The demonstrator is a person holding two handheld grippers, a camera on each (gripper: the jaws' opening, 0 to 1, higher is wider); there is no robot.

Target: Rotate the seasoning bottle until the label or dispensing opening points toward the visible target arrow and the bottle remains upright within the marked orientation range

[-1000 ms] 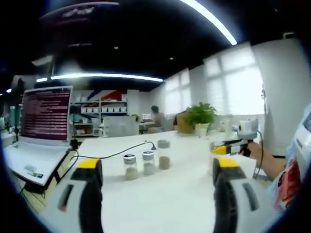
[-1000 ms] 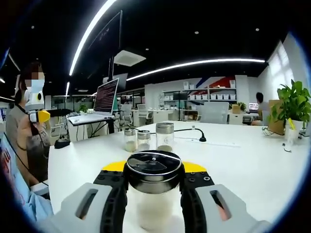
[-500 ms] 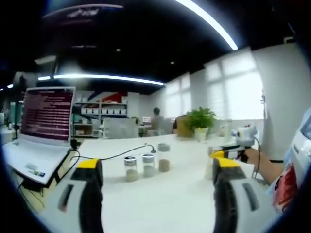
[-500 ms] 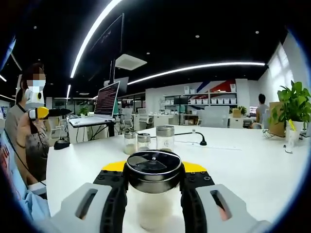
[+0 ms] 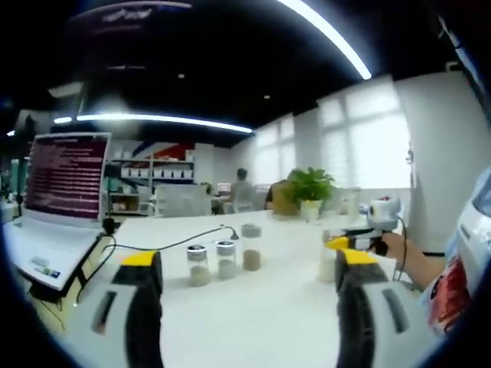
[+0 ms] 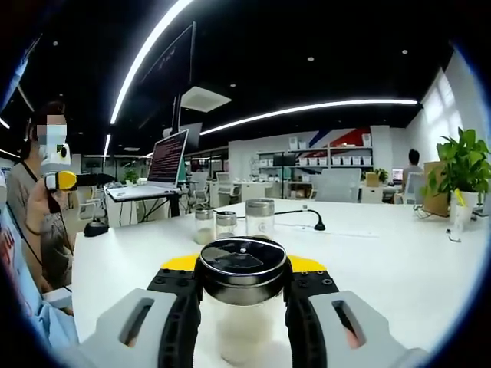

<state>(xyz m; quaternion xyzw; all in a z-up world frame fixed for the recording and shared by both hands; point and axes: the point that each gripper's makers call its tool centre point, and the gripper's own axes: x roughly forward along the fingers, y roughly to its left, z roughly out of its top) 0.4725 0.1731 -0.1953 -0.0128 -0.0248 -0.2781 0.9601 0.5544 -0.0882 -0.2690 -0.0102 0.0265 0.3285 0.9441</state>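
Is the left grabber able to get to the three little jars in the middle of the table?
Probably yes. The left gripper hangs open with bare white table ahead of it, and the three jars stand straight in front with nothing between. The black cable runs behind them, out of the way.

An open-plan office: long white bench, open laptop, shelving along the far wall, potted plant, ceiling strip lights.

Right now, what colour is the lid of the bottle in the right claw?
Black with a shiny metal rim, on the bottle; clearest in the right gripper view.
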